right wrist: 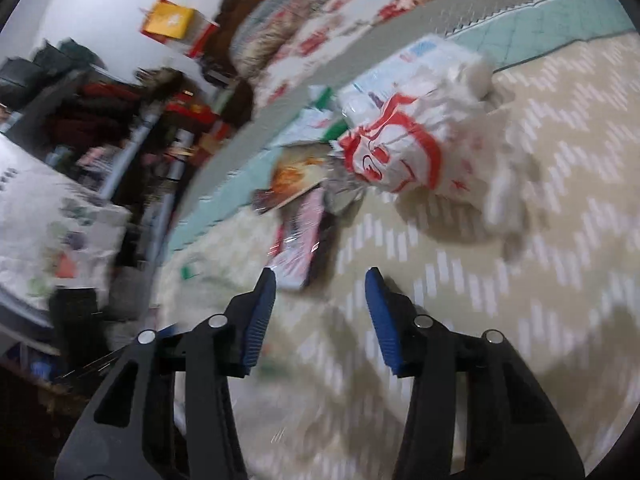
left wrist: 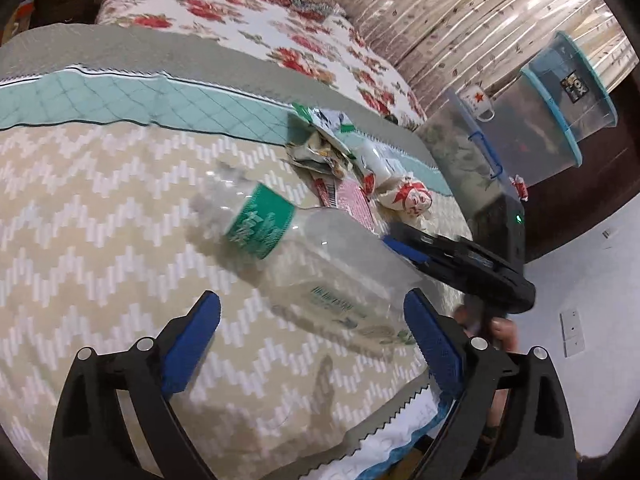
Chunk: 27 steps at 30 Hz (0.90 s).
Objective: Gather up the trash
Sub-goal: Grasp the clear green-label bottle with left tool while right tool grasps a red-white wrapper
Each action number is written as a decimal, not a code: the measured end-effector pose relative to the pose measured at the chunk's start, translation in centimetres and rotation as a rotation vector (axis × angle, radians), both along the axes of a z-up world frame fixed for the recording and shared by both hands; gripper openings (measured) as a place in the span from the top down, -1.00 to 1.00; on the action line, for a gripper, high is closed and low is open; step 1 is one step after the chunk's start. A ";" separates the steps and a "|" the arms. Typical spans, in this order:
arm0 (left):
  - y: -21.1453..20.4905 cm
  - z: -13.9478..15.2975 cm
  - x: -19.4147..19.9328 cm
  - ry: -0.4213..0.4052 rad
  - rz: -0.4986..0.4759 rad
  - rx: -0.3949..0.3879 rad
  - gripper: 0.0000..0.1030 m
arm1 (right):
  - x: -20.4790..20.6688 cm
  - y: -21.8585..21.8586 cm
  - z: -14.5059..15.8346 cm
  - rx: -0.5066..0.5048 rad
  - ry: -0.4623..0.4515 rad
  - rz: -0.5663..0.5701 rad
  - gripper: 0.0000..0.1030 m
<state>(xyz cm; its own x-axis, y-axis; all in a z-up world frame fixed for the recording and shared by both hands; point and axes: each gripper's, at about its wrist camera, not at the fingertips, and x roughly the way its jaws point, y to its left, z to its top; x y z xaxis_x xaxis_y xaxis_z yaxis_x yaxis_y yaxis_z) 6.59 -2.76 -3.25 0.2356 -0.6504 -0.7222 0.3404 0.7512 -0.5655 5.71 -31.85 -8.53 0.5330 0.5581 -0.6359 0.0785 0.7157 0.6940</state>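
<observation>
A clear plastic bottle (left wrist: 304, 264) with a green label lies on the beige zigzag bedspread (left wrist: 100, 240), its lower end between my left gripper's (left wrist: 312, 300) open blue fingers. Beyond it lies a pile of wrappers and packets (left wrist: 324, 148) and a white bag with red print (left wrist: 408, 196). My right gripper (left wrist: 460, 256) reaches in from the right beside the bottle. In the blurred right wrist view, my right gripper (right wrist: 320, 276) is open and empty, just short of a pink packet (right wrist: 300, 232), with the red-printed white bag (right wrist: 404, 152) farther ahead.
A floral quilt (left wrist: 256, 24) covers the far bed. Clear storage bins with blue rims (left wrist: 560, 112) and a mug (left wrist: 480, 104) stand at the right. The bed's edge (left wrist: 380, 436) runs near my left gripper. Cluttered shelves (right wrist: 100, 120) are left of the bed.
</observation>
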 end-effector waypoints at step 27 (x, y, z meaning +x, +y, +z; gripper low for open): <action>-7.6 1.2 6.2 -0.053 -0.184 0.243 -0.73 | -8.1 3.6 1.1 -0.016 -0.034 -0.035 0.79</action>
<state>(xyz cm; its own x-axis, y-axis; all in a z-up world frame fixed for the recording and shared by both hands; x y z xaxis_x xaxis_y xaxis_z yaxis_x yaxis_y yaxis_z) 12.79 -10.37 -2.06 0.1717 -0.4957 -0.8513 0.5074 0.7852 -0.3549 -2.35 -28.27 -7.39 0.5730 0.5289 -0.6260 0.0801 0.7241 0.6850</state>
